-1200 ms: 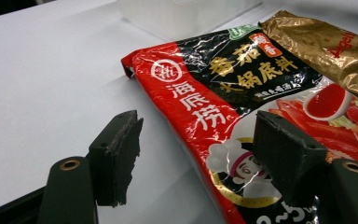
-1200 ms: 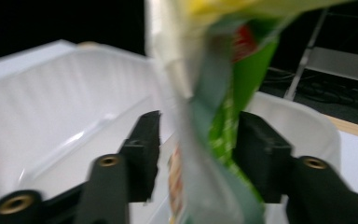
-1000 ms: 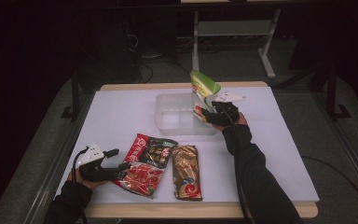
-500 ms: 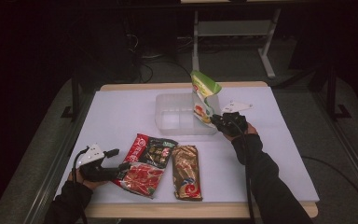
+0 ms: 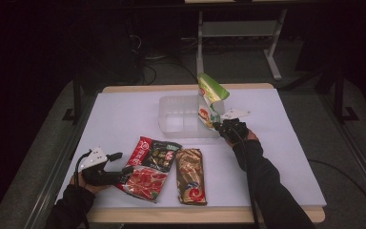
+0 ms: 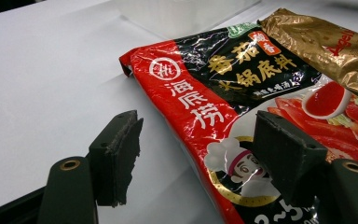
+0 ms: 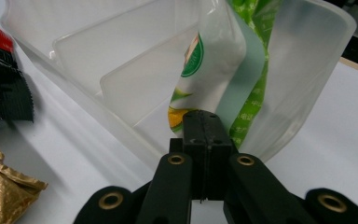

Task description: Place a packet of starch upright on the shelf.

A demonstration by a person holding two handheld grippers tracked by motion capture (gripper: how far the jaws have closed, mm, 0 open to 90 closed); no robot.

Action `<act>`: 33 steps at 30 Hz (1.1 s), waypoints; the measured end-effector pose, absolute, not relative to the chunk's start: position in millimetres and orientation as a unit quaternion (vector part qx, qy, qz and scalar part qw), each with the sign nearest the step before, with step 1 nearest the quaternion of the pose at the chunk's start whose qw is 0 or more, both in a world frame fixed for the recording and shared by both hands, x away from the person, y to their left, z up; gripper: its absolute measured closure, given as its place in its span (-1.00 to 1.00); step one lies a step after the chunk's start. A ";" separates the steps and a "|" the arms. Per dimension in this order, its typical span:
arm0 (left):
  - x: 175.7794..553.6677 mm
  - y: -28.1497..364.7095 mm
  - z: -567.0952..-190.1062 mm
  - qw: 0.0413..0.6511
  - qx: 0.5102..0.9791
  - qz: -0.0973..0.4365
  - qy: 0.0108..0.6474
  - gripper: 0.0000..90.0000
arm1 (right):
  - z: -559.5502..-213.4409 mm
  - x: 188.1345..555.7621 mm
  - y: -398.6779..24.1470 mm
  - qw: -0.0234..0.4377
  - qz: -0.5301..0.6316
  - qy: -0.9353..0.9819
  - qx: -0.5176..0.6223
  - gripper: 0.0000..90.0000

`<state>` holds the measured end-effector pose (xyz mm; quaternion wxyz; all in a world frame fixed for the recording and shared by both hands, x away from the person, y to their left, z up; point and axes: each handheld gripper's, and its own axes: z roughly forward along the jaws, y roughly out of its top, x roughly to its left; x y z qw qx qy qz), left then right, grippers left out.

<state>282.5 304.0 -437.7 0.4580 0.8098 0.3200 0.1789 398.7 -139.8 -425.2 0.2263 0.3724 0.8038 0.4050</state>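
Red pouch (image 6: 242, 116): "海底捞", "番茄火锅底料"

The glossy red-and-black plastic sauce packet (image 6: 242, 116), centre of the left gripper view, reads "海底捞" down its red side, "番茄火锅底料" in gold on black, and "2~5" at the bottom edge.

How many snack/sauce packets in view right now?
3. The green packet stands upright at the clear bin, by the right gripper. The red-and-black packet and the gold packet lie flat on the table's near side. Others could be hidden.
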 end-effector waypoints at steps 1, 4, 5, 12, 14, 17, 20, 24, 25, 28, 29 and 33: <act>282.5 303.8 -437.7 0.458 0.810 0.178 0.321 -0.30 | -426.2 399.0 -139.4 0.226 0.401 0.806 0.373 0.99; 282.2 302.9 -437.4 0.457 0.811 0.177 0.318 -0.30 | -428.5 400.0 -138.7 0.227 0.402 0.802 0.378 0.99; 282.0 302.6 -437.1 0.456 0.812 0.177 0.318 -0.30 | -428.8 400.1 -138.6 0.227 0.402 0.802 0.379 0.99; 281.4 302.2 -434.7 0.459 0.809 0.179 0.321 -0.30 | -416.5 391.2 -147.5 0.236 0.409 0.799 0.371 0.80; 280.9 301.4 -433.3 0.461 0.807 0.179 0.321 -0.30 | -413.7 386.5 -151.7 0.237 0.415 0.797 0.368 0.72; 280.9 301.2 -430.2 0.462 0.807 0.182 0.320 -0.30 | -408.1 377.1 -157.9 0.242 0.423 0.792 0.367 0.64; 282.0 301.6 -427.6 0.464 0.804 0.184 0.323 -0.29 | -401.5 367.3 -164.6 0.238 0.434 0.789 0.363 0.59; 282.8 297.4 -422.9 0.471 0.800 0.183 0.323 -0.29 | -395.7 355.4 -169.9 0.230 0.449 0.789 0.352 0.51; 283.1 295.7 -422.1 0.472 0.799 0.181 0.325 -0.29 | -395.3 352.6 -170.5 0.224 0.453 0.788 0.352 0.49; 284.9 289.6 -420.2 0.473 0.803 0.171 0.321 -0.29 | -396.7 344.7 -170.0 0.208 0.457 0.794 0.344 0.41; 285.1 287.3 -419.5 0.471 0.804 0.169 0.320 -0.30 | -398.2 342.6 -169.7 0.201 0.459 0.795 0.342 0.38; 285.8 279.2 -418.0 0.472 0.808 0.158 0.315 -0.31 | -405.3 335.6 -169.2 0.175 0.461 0.801 0.340 0.25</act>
